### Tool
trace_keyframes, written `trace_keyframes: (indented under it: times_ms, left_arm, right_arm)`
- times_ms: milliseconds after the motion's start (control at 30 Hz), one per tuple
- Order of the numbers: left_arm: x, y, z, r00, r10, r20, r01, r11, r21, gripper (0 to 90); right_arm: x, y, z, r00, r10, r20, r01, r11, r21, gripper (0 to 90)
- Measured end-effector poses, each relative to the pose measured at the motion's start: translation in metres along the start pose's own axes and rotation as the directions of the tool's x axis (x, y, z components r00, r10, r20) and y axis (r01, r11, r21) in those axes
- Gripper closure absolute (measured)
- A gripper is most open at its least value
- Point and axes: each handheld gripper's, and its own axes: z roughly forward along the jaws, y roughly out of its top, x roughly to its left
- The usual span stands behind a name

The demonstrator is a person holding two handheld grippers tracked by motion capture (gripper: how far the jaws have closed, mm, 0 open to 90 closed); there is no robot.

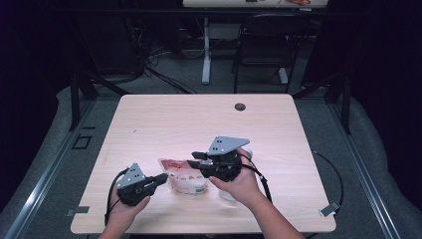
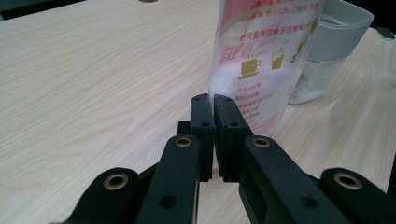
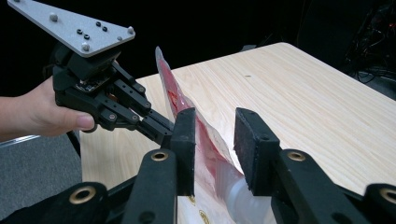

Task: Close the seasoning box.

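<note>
A clear pouch (image 1: 185, 180) with red print and white powder in it stands on the table (image 1: 199, 119) near the front edge. My left gripper (image 1: 161, 178) is shut, its tips at the pouch's left edge and apparently pinching it. In the left gripper view the pouch (image 2: 261, 56) rises just beyond the closed tips of the left gripper (image 2: 214, 100). My right gripper (image 3: 215, 119) is open, one jaw on each side of the pouch's (image 3: 175, 93) upper edge. The left gripper (image 3: 161, 128) reaches in from the other side.
A white cup (image 2: 336, 32) stands right behind the pouch, under my right hand (image 1: 241, 184). A round cable hole (image 1: 240, 106) sits near the table's far edge. A dark chair (image 1: 263, 45) and another desk's leg stand beyond the table.
</note>
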Motion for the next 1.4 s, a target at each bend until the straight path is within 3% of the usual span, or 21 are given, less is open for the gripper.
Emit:
trace_keyframes:
  times_ms: [967,1267,1400]
  left_arm:
    - [-0.0027,0.0056,-0.0034,0.9999,0.012,-0.011,-0.012,0.9999,-0.006,90.0]
    - [-0.0022,0.0050,-0.0032,1.0000,0.003,0.003,-0.003,0.9999,-0.013,90.0]
    - [-0.0038,0.0059,-0.0040,0.9998,0.018,0.001,-0.018,0.9998,-0.008,90.0]
  right_arm:
    - [0.0013,-0.0020,0.0037,0.9999,-0.010,-0.007,0.010,1.000,0.010,69.7]
    - [0.0018,-0.0023,0.0035,0.9998,-0.017,-0.010,0.017,1.000,0.018,69.5]
    - [0.0016,-0.0028,0.0036,0.9998,-0.018,-0.013,0.018,1.000,0.017,69.5]
